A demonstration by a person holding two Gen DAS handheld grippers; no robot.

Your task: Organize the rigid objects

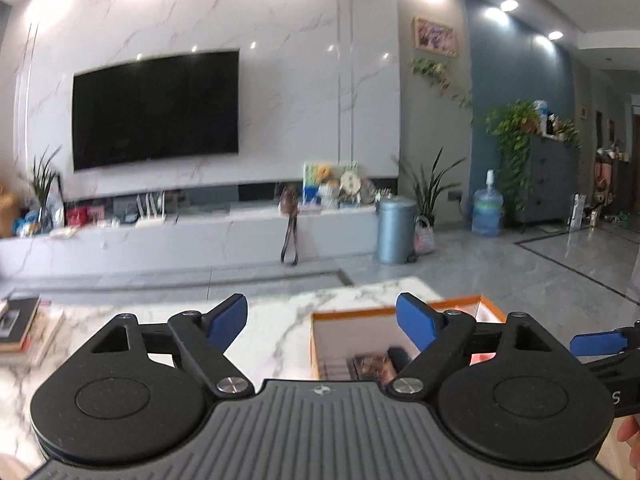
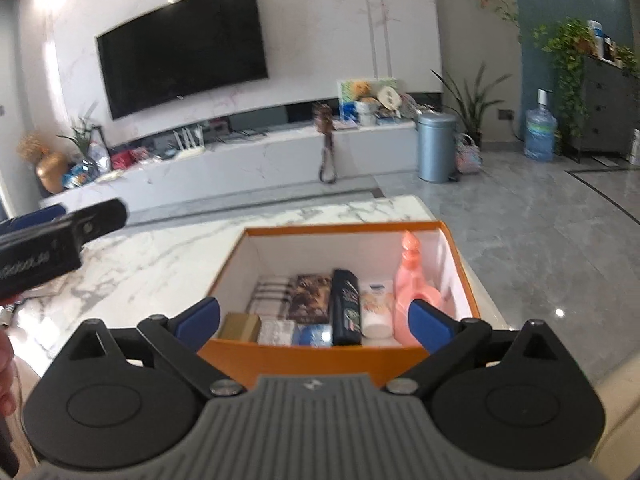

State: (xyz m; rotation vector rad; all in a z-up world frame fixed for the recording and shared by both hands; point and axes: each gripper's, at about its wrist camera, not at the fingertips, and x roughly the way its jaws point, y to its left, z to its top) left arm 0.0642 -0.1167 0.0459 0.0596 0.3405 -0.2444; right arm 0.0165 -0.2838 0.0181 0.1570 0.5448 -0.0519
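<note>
here, both claws are held up over a white marble table. the left gripper is spread wide, and nothing is held between its blue pads. the right gripper is spread wide too, and nothing is gripped by it. the near wall of the orange box is seen between its jaws, but the wall is not pressed by the pads.

the orange box is set on the table, near the right edge. it is open on top. inside it, a pink bottle is stood at the right side. a black bottle is laid beside a white bottle. a dark picture book and a striped flat thing are laid at the back left. a small tan box, a clear packet and a blue round thing are laid along the near wall.

in the left view, part of the orange box is hidden by the right jaw. a pile of books is laid at the far left of the table.

past the table, a big black tv is hung on the wall over a long low shelf. a grey bin and a blue water jug are stood on the floor, well away from the box. nothing is in the way above the box.
</note>
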